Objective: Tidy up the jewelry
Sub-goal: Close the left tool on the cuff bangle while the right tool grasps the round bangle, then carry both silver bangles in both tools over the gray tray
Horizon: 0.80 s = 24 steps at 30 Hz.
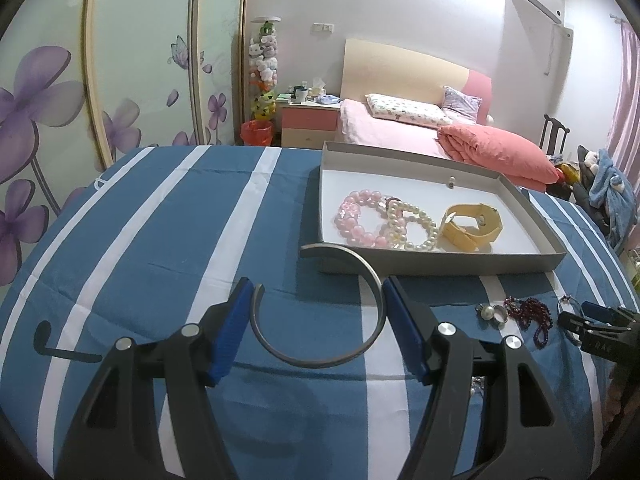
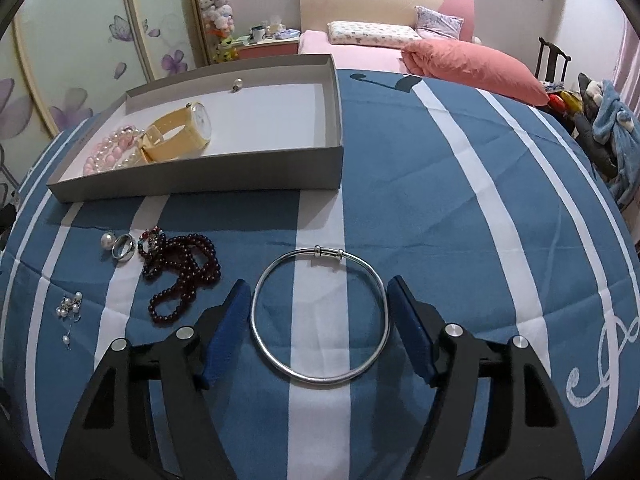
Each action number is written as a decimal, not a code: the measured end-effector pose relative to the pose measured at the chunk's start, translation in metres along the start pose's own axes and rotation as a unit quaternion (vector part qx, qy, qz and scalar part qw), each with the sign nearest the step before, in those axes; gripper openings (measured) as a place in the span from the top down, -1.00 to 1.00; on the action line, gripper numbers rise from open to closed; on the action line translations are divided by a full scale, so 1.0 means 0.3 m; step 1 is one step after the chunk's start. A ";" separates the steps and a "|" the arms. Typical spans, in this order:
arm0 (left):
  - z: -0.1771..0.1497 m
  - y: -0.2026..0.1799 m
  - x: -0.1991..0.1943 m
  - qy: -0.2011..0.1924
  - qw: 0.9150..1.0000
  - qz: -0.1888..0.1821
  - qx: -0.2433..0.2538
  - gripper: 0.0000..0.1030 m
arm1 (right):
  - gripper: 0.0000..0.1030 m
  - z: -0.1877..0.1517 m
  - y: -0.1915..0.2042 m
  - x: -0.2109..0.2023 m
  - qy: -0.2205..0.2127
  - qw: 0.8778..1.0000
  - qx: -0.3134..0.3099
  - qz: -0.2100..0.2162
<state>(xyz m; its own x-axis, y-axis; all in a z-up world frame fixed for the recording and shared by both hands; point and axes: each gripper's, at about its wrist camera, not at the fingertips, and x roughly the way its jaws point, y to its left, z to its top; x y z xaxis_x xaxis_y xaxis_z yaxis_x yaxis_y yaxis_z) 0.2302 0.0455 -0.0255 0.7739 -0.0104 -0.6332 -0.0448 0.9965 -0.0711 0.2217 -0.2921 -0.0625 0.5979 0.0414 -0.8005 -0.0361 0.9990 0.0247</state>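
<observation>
My left gripper (image 1: 318, 292) is shut on a dark open cuff bangle (image 1: 332, 248), which is raised just in front of the grey box (image 1: 440, 262). In the box lie a pink bead bracelet (image 1: 356, 220), a pearl bracelet (image 1: 416, 224), a yellow watch (image 1: 468, 224) and a small stud (image 1: 452, 182). My right gripper (image 2: 319, 286) is shut on a round silver bangle (image 2: 329, 253) that lies flat on the striped cloth, a pad against each side. To its left on the cloth are a dark red bead necklace (image 2: 180, 272), a silver ring (image 2: 124, 246), a pearl (image 2: 108, 240) and a pearl brooch (image 2: 70, 306).
The blue and white striped cloth (image 2: 420, 200) covers the work surface, which drops off at the far and side edges. Behind it stand a pink bed (image 1: 400, 128), a nightstand (image 1: 308, 120) and a flowered wardrobe (image 1: 120, 80). Clothes are piled at the far right (image 2: 612, 136).
</observation>
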 end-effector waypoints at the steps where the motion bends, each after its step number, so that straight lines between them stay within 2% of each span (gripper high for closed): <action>1: -0.002 -0.001 -0.005 -0.002 1.000 -0.001 0.001 -0.25 | -0.36 0.002 0.002 -0.001 -0.001 1.000 0.003 0.000; 6: -0.005 -0.002 -0.028 -0.009 1.000 -0.002 0.004 -0.25 | -0.36 -0.017 -0.009 -0.041 -0.024 0.999 0.025 0.021; 13: -0.006 -0.017 -0.075 -0.031 0.999 -0.002 0.013 -0.25 | -0.36 -0.024 0.030 -0.163 -0.118 0.992 0.031 0.040; 17: -0.012 -0.036 -0.103 -0.047 0.999 -0.004 0.023 -0.25 | -0.36 -0.029 0.067 -0.237 -0.182 0.982 0.020 0.048; 24: -0.018 -0.070 -0.163 -0.088 0.995 -0.002 0.042 -0.25 | -0.36 -0.038 0.108 -0.332 -0.264 0.963 0.009 0.055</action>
<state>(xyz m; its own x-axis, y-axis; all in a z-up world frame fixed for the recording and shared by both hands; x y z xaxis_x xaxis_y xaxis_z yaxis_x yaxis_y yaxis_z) 0.1900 0.0245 0.0027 0.8729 -0.0069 -0.4879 0.0053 1.0000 -0.0047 0.1519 -0.2639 0.0113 0.9154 0.1438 -0.3760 -0.1114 0.9880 0.1065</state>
